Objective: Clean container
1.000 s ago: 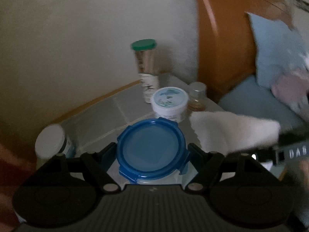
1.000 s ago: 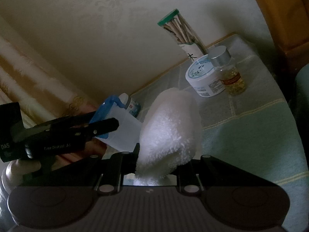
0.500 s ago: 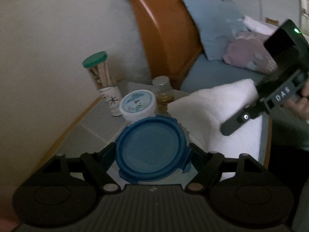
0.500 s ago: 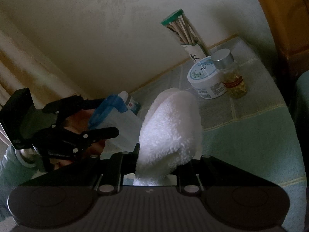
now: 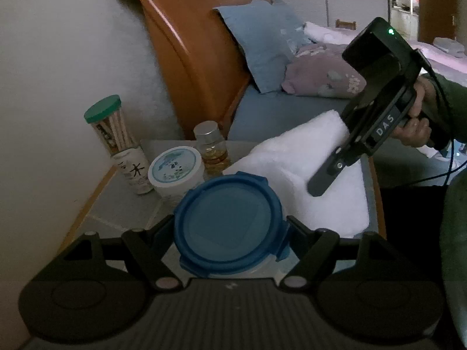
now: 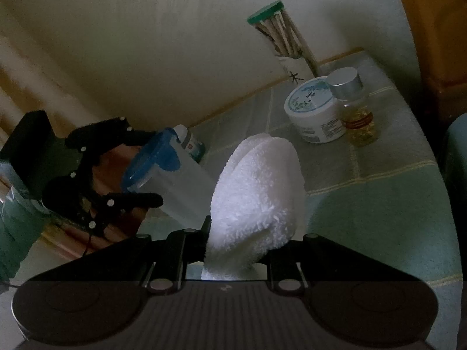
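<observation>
My left gripper [image 5: 229, 233] is shut on a clear container with a blue clip lid [image 5: 230, 224], one finger on each side just under the lid. In the right wrist view that container [image 6: 181, 186] is tilted, its lid [image 6: 154, 157] facing up and to the left, and the left gripper [image 6: 143, 169] has one finger above it and one below. My right gripper [image 6: 236, 245] is shut on a folded white towel [image 6: 256, 186]. The towel [image 5: 292, 169] stands close beside the container's wall. I cannot tell whether they touch.
On the tiled bedside table [image 6: 364, 204] stand a stick jar with a green cap [image 5: 113, 134], a white cream jar [image 5: 175, 169] and a small silver-capped bottle [image 5: 211, 148]. A small white bottle [image 6: 189, 143] is behind the container. The wooden headboard [image 5: 189, 43] and pillows [image 5: 262, 43] lie beyond.
The left gripper has rolled with the container, whose lid now faces up and left in the right wrist view. Its own view has swung toward the bed. The right gripper and towel stayed put.
</observation>
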A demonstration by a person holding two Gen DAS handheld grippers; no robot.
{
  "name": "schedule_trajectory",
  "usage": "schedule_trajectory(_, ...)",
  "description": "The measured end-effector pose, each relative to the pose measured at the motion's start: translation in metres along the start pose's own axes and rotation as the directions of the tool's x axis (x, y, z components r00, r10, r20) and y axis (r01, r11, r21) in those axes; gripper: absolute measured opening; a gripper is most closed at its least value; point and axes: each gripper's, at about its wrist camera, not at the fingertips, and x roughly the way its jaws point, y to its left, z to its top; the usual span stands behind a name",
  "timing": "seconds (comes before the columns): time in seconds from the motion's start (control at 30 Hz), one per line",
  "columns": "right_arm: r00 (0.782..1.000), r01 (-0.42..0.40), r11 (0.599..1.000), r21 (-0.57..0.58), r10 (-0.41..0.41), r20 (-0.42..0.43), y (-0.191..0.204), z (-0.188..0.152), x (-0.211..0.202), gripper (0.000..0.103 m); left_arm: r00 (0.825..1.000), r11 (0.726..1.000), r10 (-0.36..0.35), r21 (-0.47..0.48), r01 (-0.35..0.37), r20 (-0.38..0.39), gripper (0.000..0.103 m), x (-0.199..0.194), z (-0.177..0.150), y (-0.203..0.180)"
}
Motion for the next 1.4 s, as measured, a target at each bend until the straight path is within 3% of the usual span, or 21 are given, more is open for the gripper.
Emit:
schedule_trajectory(0.1,1.0,0.004,1.0,0.0,-0.004,-0.002,0.002,0.001,0.001,0.021,1.0,1.0,-0.01,-0.013,0.01,-0.002,0.081,0.002,0.0,0.003)
schedule_trajectory(0.2,1.0,0.006,1.0,-0.004,-0.006,-0.003,0.002,0.001,0.002,0.021,1.0,0.998,-0.005,-0.062,0.005,0.008,0.097,0.001,0.001,0.005)
schedule_trajectory(0.5,1.0,-0.012,1.0,0.0,0.012,0.001,-0.002,-0.002,-0.002,0.021,1.0,0.991,0.009,-0.134,-0.007,0.017,0.099,-0.013,0.016,0.001)
schedule_trajectory(0.83,0.995,-0.094,0.992,-0.078,0.097,0.027,0.014,0.011,-0.015,0.021,0.987,0.958,0.115,-0.25,-0.141,-0.113,0.099,-0.017,0.028,0.027)
schedule_trajectory(1.1,0.986,-0.155,0.977,-0.144,0.161,0.032,0.031,0.028,-0.014,0.021,0.977,0.953,0.068,-0.277,-0.123,-0.202,0.101,-0.007,0.029,0.033)
schedule_trajectory(1.4,0.978,-0.208,0.973,-0.099,0.207,-0.022,0.023,0.019,0.014,0.021,0.963,0.948,0.045,-0.293,-0.124,-0.265,0.103,-0.002,0.036,0.038)
